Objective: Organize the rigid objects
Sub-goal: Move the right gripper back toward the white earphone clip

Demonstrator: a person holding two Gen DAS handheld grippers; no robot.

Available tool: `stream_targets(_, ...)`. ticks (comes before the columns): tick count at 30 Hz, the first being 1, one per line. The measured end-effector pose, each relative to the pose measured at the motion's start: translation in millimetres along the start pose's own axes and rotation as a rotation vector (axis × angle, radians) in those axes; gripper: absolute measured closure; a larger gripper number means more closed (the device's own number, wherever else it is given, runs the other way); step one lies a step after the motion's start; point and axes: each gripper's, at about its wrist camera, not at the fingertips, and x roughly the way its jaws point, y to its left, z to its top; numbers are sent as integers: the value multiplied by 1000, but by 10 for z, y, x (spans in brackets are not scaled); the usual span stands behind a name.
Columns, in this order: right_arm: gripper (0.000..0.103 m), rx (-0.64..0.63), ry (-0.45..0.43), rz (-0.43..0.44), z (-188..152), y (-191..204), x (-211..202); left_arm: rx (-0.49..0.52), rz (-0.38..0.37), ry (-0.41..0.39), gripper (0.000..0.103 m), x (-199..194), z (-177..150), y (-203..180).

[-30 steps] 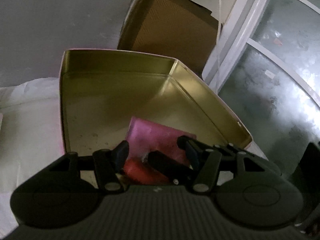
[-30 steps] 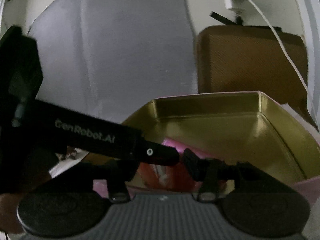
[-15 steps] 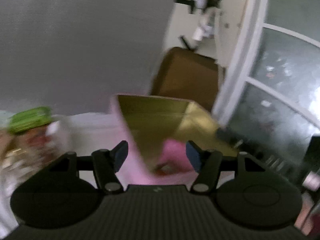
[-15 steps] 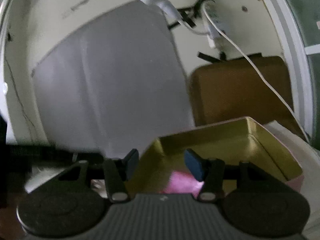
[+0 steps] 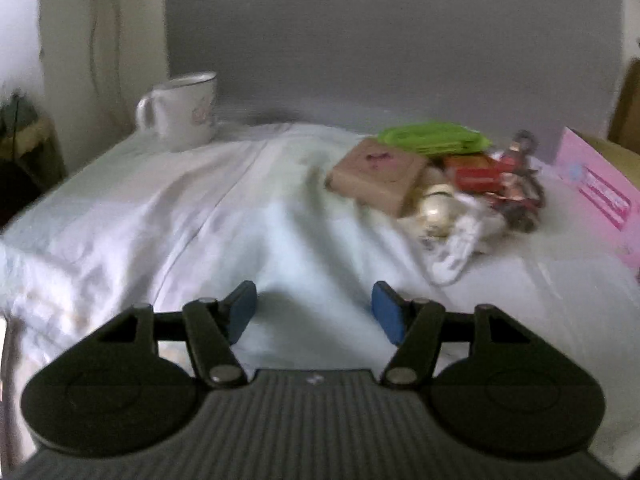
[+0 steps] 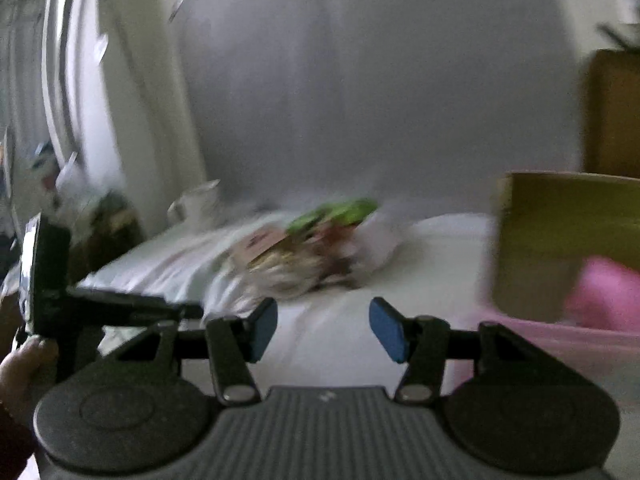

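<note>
A grey backdrop panel [image 5: 392, 40] fills the rear of the room, standing against a cream wall [image 5: 100, 40]. In the right wrist view a white-framed window or door [image 6: 60, 80] runs up the left edge, heavily blurred. A brown cardboard box [image 6: 612, 112] stands at the far right behind the work surface.

The surface is a table covered by a creased white cloth [image 5: 180, 216], which drapes over the left edge.

On the right side of the cloth sits an open tin [image 6: 560, 240] with a gold interior and a pink outer wall; a pink item [image 6: 604, 296] lies inside it. In the left wrist view only its pink printed side shows, at the right edge.

The objects to be organized lie in a pile [image 5: 440, 184] on the cloth, right of centre and just beside the tin. It includes a tan square box [image 5: 376, 172] with a red mark on top, a green packet [image 5: 434, 138] behind it, a red packet [image 5: 476, 174], a small round cream item [image 5: 434, 208] and white cord-like material [image 5: 456, 256]; the remaining pieces are too blurred to name.

A white mug [image 5: 184, 110] stands upright at the far left corner, well apart from the pile.

The left gripper [image 5: 314, 312] hovers over bare cloth, blue pads apart, nothing between them. The right gripper [image 6: 324, 328] is likewise parted and empty above the cloth. A hand [image 6: 20, 368] holding the left unit shows at the left edge of the right wrist view.
</note>
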Motion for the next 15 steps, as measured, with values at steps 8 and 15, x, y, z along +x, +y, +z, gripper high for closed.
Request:
stream_targets(8, 50, -196, 18, -5, 274, 770, 831, -65, -79, -51, 38, -88, -17, 104)
stream_targets(15, 78, -284, 77, -55, 291, 899, 1296, -84, -112, -40, 37, -49, -25, 74)
